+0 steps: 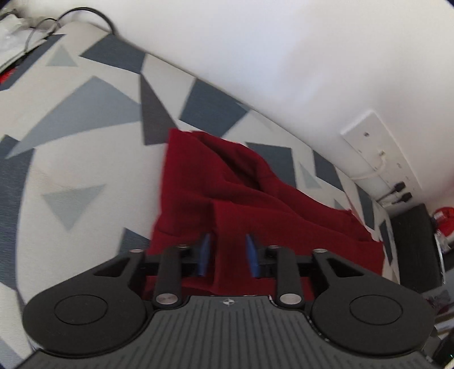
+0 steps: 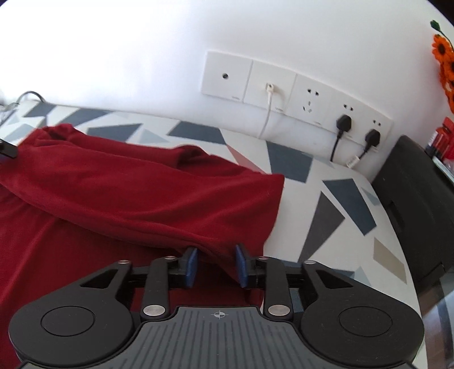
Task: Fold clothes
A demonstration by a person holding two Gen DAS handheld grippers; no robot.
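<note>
A dark red garment point(image 1: 249, 198) lies rumpled on a table with a white cloth patterned in grey and blue triangles point(image 1: 85, 113). My left gripper point(image 1: 228, 254) has its blue pads apart, with a fold of the red cloth running between them. In the right wrist view the garment point(image 2: 127, 193) spreads over the left half of the table point(image 2: 334, 204). My right gripper point(image 2: 217, 264) also has its pads apart, with the garment's near edge lying between them. Neither gripper is clamped on the cloth.
A white wall point(image 2: 142, 56) runs behind the table with a row of sockets point(image 2: 298, 90) and two black plugs. A black chair back point(image 2: 417, 198) stands at the right. Cables point(image 1: 42, 25) lie at the far left corner. Orange flowers point(image 2: 444, 56) hang at the right.
</note>
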